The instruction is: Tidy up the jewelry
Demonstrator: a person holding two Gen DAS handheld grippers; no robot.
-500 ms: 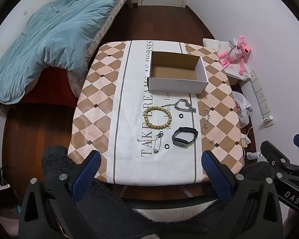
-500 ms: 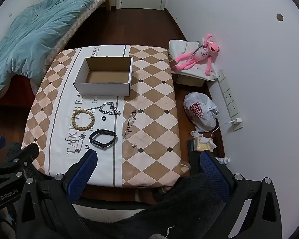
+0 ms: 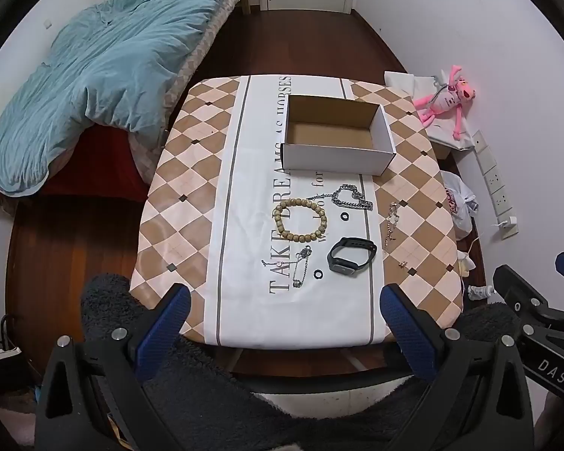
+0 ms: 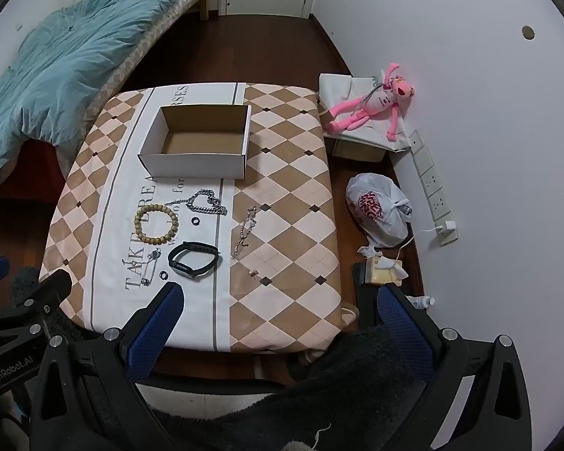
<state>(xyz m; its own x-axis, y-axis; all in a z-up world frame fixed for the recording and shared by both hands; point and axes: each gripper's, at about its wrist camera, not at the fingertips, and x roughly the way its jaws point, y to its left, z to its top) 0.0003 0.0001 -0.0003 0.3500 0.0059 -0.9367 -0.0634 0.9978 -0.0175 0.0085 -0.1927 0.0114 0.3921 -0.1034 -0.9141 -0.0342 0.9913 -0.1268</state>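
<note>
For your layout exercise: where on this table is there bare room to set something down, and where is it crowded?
Free: the checkered strip left of the bead bracelet, and right of the box. Crowded: the white band between box and black wristband.

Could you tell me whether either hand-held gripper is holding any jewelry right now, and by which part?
Nothing is held: left hand-held gripper and right hand-held gripper both stand open above the table.

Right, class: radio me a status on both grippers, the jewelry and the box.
Left gripper open, empty. Right gripper open, empty. Bead bracelet, chain, black band on table; box empty. Nothing blocking.
</note>
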